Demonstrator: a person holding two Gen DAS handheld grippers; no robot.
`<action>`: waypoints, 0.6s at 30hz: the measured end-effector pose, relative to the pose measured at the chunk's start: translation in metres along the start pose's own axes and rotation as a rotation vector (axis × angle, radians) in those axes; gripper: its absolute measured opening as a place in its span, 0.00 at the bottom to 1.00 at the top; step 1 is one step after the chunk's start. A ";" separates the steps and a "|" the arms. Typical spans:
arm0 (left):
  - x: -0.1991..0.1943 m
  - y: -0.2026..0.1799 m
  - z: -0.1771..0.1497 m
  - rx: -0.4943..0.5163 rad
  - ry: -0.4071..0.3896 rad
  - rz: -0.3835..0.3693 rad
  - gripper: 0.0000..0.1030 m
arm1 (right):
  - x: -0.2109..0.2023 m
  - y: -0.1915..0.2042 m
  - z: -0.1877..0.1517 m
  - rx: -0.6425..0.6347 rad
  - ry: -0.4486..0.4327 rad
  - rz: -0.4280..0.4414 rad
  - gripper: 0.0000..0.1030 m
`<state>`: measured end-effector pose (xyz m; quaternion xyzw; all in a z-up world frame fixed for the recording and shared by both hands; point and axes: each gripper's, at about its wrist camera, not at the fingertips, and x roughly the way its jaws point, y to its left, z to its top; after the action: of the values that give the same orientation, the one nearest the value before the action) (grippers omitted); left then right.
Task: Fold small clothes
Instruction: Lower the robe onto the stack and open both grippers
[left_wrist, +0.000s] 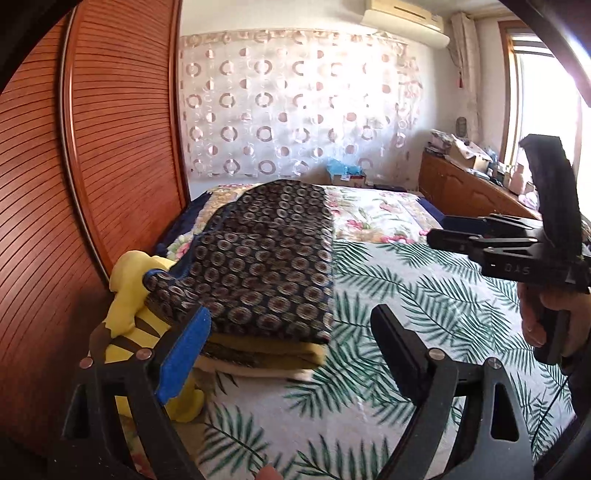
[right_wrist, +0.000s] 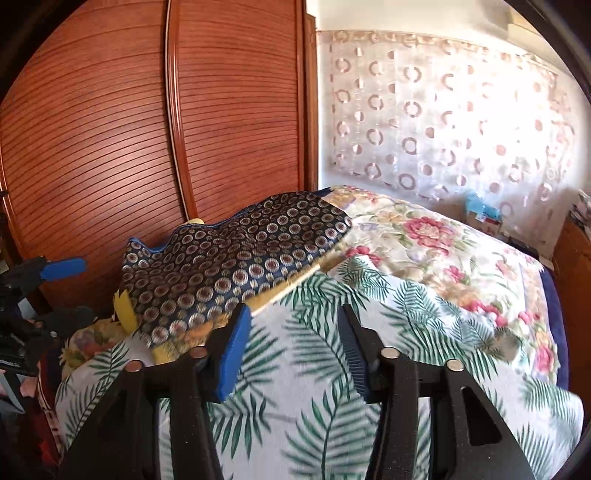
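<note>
A dark folded garment with a ring pattern lies on top of a small stack of folded yellowish clothes at the left side of the bed. My left gripper hovers just in front of the stack, jaws wide apart and empty; its blue pad is close to the stack's near corner. In the right wrist view the left gripper shows at the left edge. My right gripper is open and empty over the palm-leaf blanket, right of the stack; it also shows as the right gripper, held by a hand.
A yellow plush toy sits wedged beside the stack against the wooden wardrobe doors. The palm-leaf blanket covers the near bed, with a floral quilt behind. A cluttered wooden cabinet stands at the far right.
</note>
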<state>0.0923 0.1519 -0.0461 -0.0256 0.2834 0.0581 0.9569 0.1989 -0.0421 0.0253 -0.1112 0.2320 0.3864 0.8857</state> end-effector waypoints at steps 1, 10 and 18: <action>-0.001 -0.005 -0.001 0.006 0.000 -0.001 0.86 | -0.005 0.001 -0.003 0.009 -0.004 -0.005 0.56; -0.008 -0.048 -0.012 0.024 0.009 -0.068 0.86 | -0.078 0.001 -0.045 0.093 -0.027 -0.122 0.73; -0.008 -0.091 -0.011 0.039 0.011 -0.119 0.86 | -0.135 0.007 -0.076 0.148 -0.051 -0.239 0.74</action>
<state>0.0914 0.0602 -0.0491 -0.0240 0.2879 -0.0048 0.9574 0.0889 -0.1515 0.0265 -0.0626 0.2226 0.2627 0.9368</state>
